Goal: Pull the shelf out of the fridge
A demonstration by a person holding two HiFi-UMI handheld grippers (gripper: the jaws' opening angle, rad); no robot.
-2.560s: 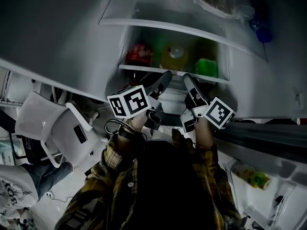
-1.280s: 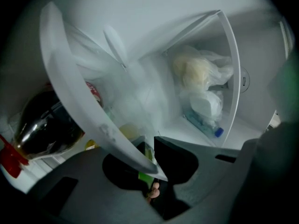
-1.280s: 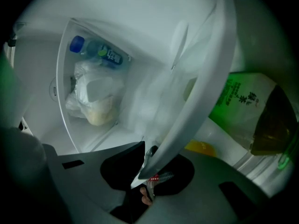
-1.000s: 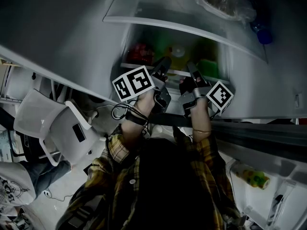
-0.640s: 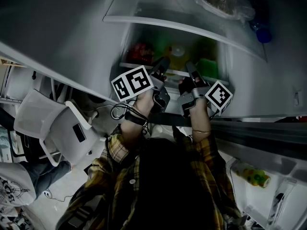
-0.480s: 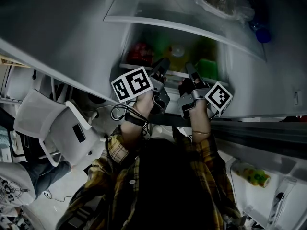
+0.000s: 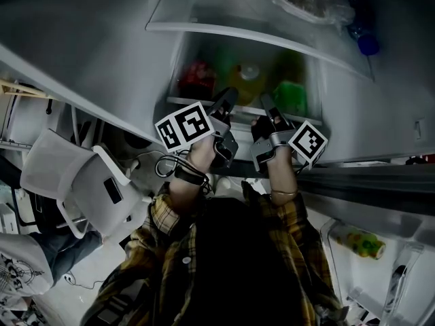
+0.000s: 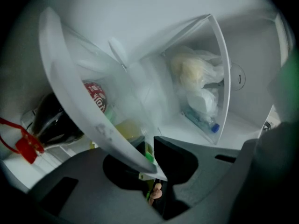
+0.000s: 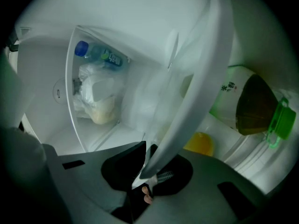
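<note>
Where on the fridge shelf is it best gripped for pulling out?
Grip the shelf by its front rim, from the open front: the thin lip faces outward and fits between jaws. The left gripper and right gripper clamp it, spaced apart.

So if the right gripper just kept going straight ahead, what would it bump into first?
The shelf itself: the right gripper is clamped on its front edge, so it would just push it deeper. Behind that, probably the fridge's white inner wall, though depth is unclear.
</note>
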